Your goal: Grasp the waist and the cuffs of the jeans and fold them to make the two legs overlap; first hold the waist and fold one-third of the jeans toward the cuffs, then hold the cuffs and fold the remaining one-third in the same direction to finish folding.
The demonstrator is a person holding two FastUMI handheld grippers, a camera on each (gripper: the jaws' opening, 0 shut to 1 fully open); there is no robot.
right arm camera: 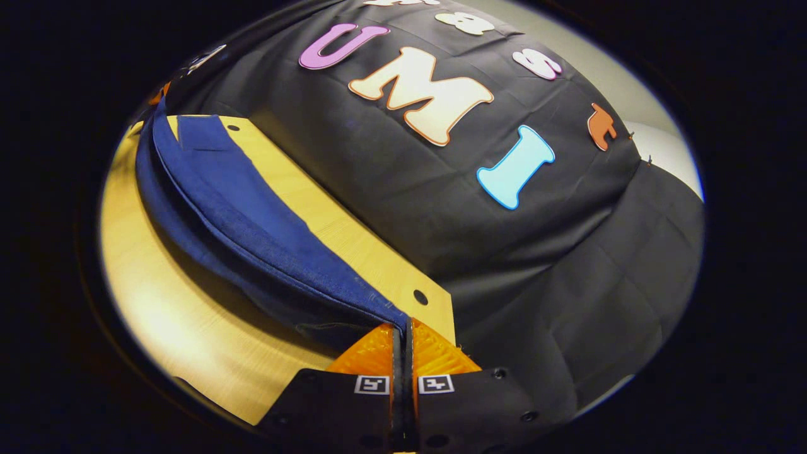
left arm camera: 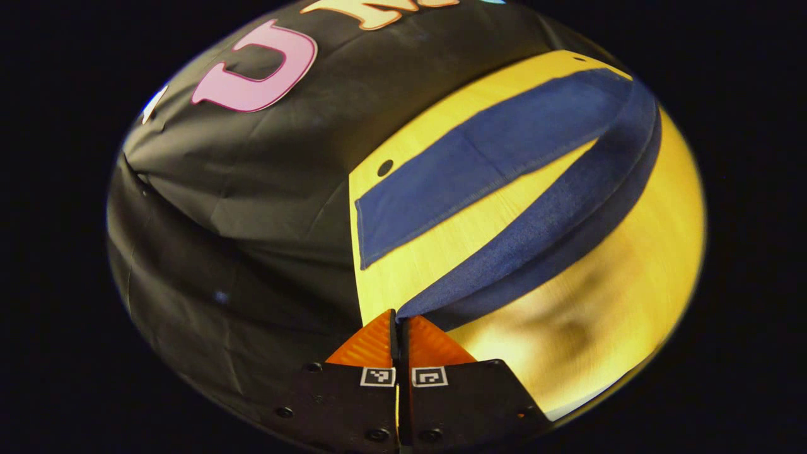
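Left gripper view: left gripper [left arm camera: 400, 321] clamped on jeans [left arm camera: 504, 157] cuff, lifted off table [left arm camera: 630, 265]; right gripper [right arm camera: 403, 331] pinches waist edge. Denim heavy, floppy, sags btwn grips; hold hems.

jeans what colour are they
Dark blue denim jeans, plain, no pattern; clearest in the left gripper view.

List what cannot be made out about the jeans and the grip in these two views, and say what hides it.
- Left gripper view: the pinched end of the jeans, hidden between the left gripper's closed jaws.
- Right gripper view: the fabric edge held by the right gripper, hidden likewise.
- Right gripper view: the jeans' far end, cut off at the image edge.
- Left gripper view: the near table, blurred.
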